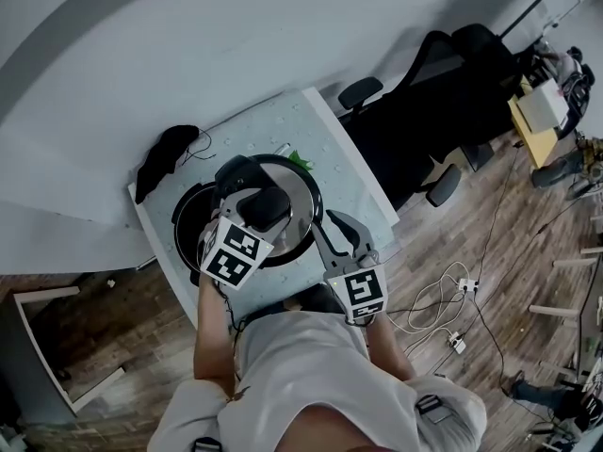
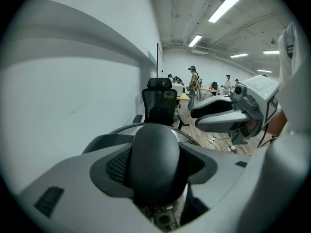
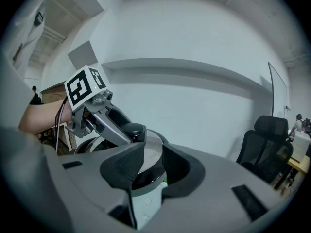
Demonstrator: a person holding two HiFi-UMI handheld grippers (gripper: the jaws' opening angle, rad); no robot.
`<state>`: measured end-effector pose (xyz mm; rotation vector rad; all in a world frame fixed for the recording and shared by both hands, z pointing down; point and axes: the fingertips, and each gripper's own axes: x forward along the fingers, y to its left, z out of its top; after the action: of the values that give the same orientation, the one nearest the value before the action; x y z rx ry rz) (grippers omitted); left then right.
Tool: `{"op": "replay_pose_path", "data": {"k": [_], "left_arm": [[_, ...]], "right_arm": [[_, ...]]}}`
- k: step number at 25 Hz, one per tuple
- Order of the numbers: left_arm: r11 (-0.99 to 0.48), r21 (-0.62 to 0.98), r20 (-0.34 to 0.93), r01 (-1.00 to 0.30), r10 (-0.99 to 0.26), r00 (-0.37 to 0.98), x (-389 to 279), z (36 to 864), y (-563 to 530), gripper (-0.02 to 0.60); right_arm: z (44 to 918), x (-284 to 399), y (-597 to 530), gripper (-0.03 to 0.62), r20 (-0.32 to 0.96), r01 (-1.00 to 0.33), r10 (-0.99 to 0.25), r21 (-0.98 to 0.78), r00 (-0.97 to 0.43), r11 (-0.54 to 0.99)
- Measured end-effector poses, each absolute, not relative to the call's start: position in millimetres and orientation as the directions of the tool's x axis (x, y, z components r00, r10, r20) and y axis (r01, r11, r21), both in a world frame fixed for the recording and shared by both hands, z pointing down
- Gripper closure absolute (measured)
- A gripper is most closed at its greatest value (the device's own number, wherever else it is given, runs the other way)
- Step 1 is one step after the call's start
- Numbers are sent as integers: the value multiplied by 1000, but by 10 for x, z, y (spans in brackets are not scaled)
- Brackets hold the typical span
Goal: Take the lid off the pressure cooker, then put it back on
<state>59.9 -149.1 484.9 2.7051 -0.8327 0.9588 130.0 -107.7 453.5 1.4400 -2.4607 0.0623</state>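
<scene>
The pressure cooker's steel lid (image 1: 300, 205) with its black rim hangs to the right of the open pot (image 1: 188, 229), partly over it. My left gripper (image 1: 256, 217) is shut on the lid's black knob (image 2: 155, 159), which fills the gap between its pads. My right gripper (image 1: 325, 226) reaches the lid's near right rim (image 3: 146, 176). That rim lies between its jaws, and I cannot make out whether the pads press on it. In the right gripper view the left gripper (image 3: 131, 132) slants down onto the knob. The pot's rim (image 3: 90, 144) shows behind it.
The pot stands on a pale mat on a small table (image 1: 339, 144) against the wall. A black cloth (image 1: 160, 158) with a cable lies at the back left, something green (image 1: 300, 161) past the lid. Office chairs (image 1: 424, 92) stand to the right. Cables and power strips (image 1: 452, 299) lie on the floor.
</scene>
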Motion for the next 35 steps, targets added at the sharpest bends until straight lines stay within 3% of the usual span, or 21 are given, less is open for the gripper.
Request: {"op": "replay_pose_path", "data": {"k": [26, 35], "left_arm": [[-865, 18, 661, -502, -367, 655, 2029, 5375, -1683, 307], [-860, 53, 684, -508, -339, 646, 2282, 5810, -1645, 307]], "right_arm": [[4936, 2623, -1314, 476, 334, -905, -865, 70, -375, 420], [5409, 2838, -1334, 476, 418, -913, -838, 46, -351, 405]]}}
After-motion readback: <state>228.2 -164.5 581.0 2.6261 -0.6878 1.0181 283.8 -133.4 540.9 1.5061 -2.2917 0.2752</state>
